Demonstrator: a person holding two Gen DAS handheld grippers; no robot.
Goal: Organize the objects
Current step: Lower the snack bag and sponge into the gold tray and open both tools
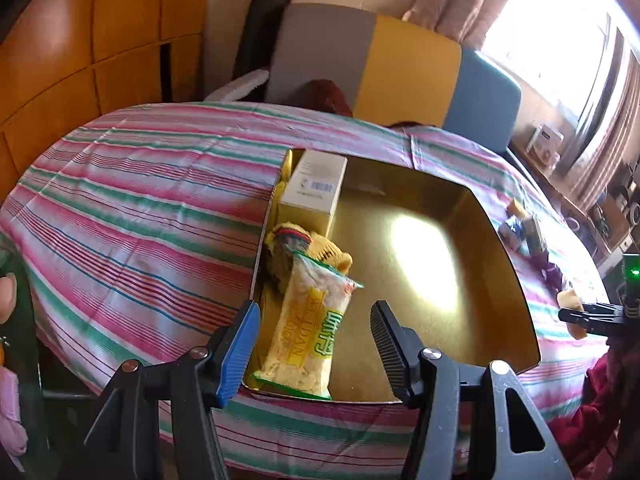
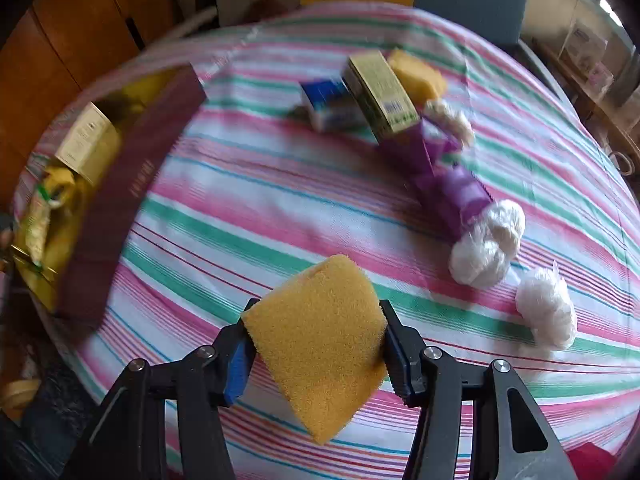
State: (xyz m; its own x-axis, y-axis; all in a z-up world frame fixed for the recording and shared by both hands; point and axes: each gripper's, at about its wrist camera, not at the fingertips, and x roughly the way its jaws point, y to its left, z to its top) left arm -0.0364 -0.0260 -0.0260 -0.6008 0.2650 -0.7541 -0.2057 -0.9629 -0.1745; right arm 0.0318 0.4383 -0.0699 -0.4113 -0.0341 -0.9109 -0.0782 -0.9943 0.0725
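I count three things packed along the gold box's nine o'clock wall, the loose pile still on the striped surface at one o'clock, my right fingers clamping a yellow sponge, my left fingers wide and empty.

Right claw clamped on a yellow sponge, lifted above the striped cloth covering the surface. Farther back, a green box, blue box, second sponge, purple wrapper and white bags clustered close. At left, a gold-lined tray holding a cream box and a snack packet.
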